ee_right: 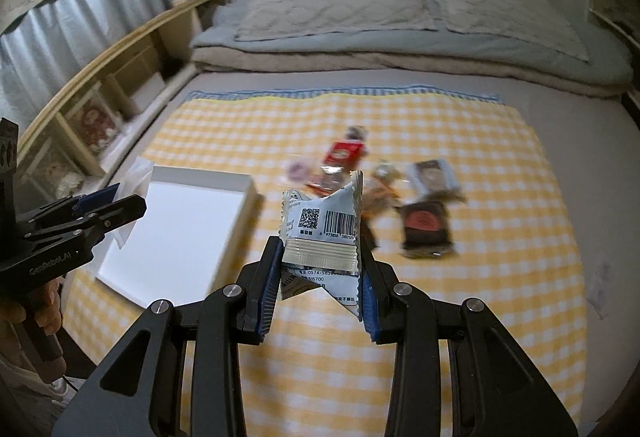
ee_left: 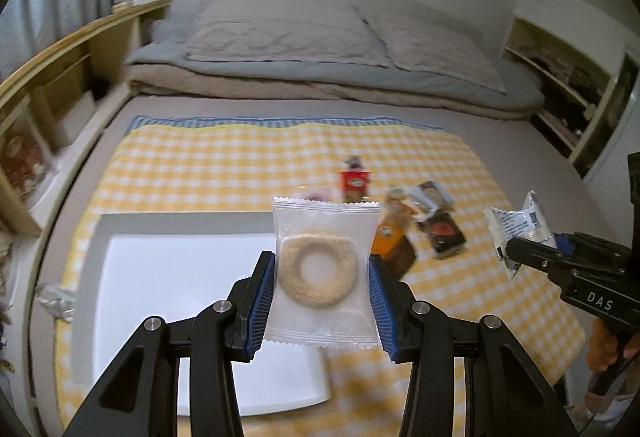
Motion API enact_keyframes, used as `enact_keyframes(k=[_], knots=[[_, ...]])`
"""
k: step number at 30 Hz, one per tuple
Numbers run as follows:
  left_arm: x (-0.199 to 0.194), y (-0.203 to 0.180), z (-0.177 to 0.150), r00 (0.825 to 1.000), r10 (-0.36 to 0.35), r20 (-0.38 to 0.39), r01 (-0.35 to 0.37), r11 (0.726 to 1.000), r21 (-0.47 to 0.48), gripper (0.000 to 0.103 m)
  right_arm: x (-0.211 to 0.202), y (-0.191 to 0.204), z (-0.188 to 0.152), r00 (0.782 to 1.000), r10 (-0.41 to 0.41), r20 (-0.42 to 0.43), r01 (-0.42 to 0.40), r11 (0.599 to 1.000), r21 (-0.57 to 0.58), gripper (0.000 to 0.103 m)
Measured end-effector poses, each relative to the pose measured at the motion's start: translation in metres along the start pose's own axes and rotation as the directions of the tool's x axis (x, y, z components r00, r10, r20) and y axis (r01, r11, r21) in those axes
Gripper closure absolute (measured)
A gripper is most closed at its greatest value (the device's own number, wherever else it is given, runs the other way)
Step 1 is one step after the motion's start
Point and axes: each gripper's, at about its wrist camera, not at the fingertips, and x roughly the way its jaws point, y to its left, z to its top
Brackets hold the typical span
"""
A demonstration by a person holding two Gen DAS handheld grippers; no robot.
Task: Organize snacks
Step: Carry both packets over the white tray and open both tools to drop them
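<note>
My left gripper [ee_left: 322,269] is shut on a clear packet with a ring-shaped biscuit [ee_left: 320,273] and holds it above the white tray [ee_left: 160,277]. My right gripper [ee_right: 320,257] is shut on a crumpled white snack packet [ee_right: 320,233] with a barcode, held above the yellow checked cloth [ee_right: 500,277]. The right gripper also shows in the left wrist view [ee_left: 516,249], to the right of the tray. The left gripper shows in the right wrist view [ee_right: 128,209] over the tray [ee_right: 176,229]. Several loose snacks lie on the cloth: a red packet [ee_left: 354,183], an orange packet [ee_left: 394,241] and a dark packet [ee_left: 446,235].
The cloth lies on a bed with folded bedding and pillows [ee_left: 320,49] at the far end. A wooden shelf [ee_left: 60,77] runs along the left side, and another shelf [ee_left: 560,85] stands at the right. A person's hand [ee_left: 604,345] holds the right gripper's handle.
</note>
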Motion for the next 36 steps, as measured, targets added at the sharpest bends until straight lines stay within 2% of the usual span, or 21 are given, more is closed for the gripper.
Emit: enact_keyframes(k=[9, 15, 18, 23, 29, 31, 34, 35, 36], knots=[[-0.063, 0.056, -0.028, 0.998, 0.065, -0.004, -0.065, 0.996, -0.059, 0.059, 0.025, 0.075, -0.001, 0.995, 0.102, -0.017, -0.102, 0.994, -0.032, 0.067], [-0.060, 0.084, -0.030, 0.997, 0.059, -0.055, -0.064, 0.993, -0.101, 0.058, 0.045, 0.119, -0.005, 0.986, 0.157, -0.049, -0.160, 0.986, -0.050, 0.067], [-0.050, 0.102, -0.030, 0.995, 0.048, -0.087, -0.059, 0.990, -0.128, 0.059, 0.057, 0.134, -0.008, 0.982, 0.173, -0.075, -0.177, 0.983, -0.049, 0.067], [-0.013, 0.124, -0.032, 0.987, -0.002, -0.161, -0.029, 0.981, -0.190, 0.058, 0.084, 0.151, -0.014, 0.971, 0.192, -0.141, -0.198, 0.980, -0.033, 0.067], [0.027, 0.133, -0.027, 0.973, -0.041, -0.228, -0.008, 0.978, -0.209, 0.058, 0.122, 0.159, -0.023, 0.940, 0.212, -0.268, -0.214, 0.977, 0.025, 0.067], [0.036, 0.136, -0.023, 0.970, -0.068, -0.233, 0.015, 0.975, -0.221, 0.058, 0.133, 0.159, -0.027, 0.932, 0.224, -0.285, -0.220, 0.974, 0.047, 0.067], [0.045, 0.143, -0.018, 0.973, -0.071, -0.221, 0.017, 0.971, -0.238, 0.056, 0.143, 0.155, -0.030, 0.922, 0.260, -0.287, -0.243, 0.966, 0.093, 0.065], [0.048, 0.143, -0.019, 0.973, -0.067, -0.219, 0.013, 0.971, -0.237, 0.053, 0.146, 0.154, -0.030, 0.918, 0.275, -0.286, -0.254, 0.961, 0.108, 0.064], [0.051, 0.146, -0.020, 0.973, -0.065, -0.220, 0.012, 0.971, -0.237, 0.046, 0.149, 0.152, -0.029, 0.913, 0.288, -0.288, -0.263, 0.957, 0.120, 0.058]])
